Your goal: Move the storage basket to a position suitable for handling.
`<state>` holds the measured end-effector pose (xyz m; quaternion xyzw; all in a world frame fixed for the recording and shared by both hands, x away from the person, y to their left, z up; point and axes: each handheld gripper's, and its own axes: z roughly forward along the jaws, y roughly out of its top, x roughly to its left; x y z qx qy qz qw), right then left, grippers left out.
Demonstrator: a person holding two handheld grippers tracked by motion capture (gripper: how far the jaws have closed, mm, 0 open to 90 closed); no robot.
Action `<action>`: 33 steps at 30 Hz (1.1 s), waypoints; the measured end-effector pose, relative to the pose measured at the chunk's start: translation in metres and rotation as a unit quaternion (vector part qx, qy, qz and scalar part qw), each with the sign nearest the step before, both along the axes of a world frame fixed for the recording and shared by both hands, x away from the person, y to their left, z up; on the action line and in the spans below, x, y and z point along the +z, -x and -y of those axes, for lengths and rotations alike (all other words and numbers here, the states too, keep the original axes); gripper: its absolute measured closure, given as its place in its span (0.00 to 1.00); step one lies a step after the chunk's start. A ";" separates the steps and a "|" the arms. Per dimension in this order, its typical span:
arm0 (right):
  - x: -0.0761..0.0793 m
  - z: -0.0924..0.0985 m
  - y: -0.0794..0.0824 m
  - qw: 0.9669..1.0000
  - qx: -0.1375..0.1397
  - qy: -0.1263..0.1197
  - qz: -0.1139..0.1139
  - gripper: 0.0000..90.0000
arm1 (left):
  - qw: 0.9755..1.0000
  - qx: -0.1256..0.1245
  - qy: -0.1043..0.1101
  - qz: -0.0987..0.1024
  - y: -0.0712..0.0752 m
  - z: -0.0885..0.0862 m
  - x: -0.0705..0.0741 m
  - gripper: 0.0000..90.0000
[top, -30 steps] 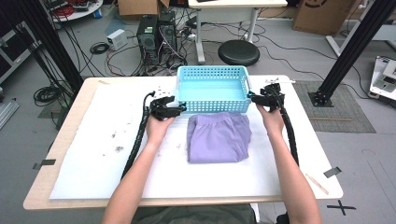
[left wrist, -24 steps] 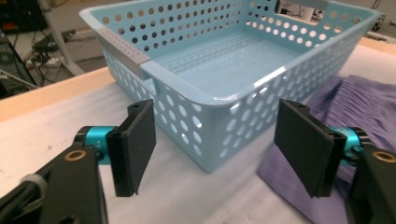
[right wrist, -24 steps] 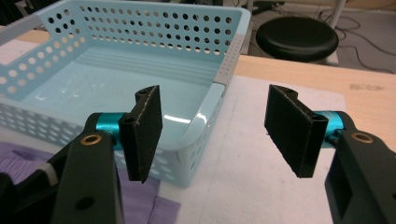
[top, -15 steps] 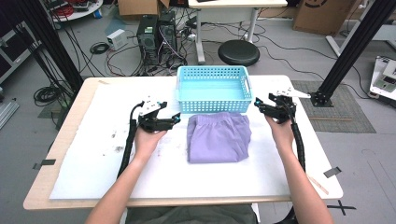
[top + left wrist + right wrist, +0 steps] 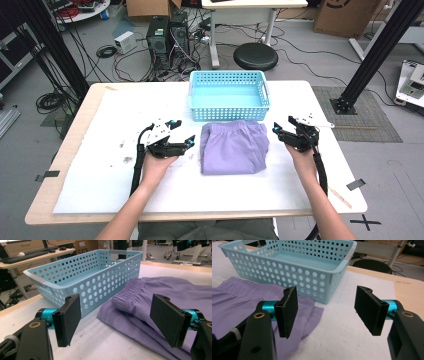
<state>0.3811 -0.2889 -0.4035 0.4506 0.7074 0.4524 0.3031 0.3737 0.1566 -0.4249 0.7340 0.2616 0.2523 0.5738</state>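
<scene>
Folded purple garment (image 5: 233,146) flat on the white table cover (image 5: 100,185), between two hand-held tools, touching neither; left gripper (image 5: 189,144) just beside its left edge, jaws apart, having just opened wider, nothing between; right gripper (image 5: 276,131) likewise; blue basket (image 5: 229,107) just beyond.

A: How was the light?

B: Even and bright, coming from overhead. The desk (image 5: 100,190) was lit flat, with only faint, soft shadows under the basket (image 5: 229,95) and the folded purple cloth (image 5: 234,147).

A: Any glare?

B: None to speak of, though the white desk cover looked a bit washed out in the high view.

A: Sharpness?

B: The high view was soft and grainy. In both gripper views the black jaws were crisp, the room behind slightly blurred, and straight lines bowed near the edges
</scene>
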 end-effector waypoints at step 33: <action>-0.020 -0.016 0.059 0.999 0.032 0.023 -0.007 0.33 | 0.990 -0.017 -0.018 -0.140 0.043 0.028 -0.016 0.26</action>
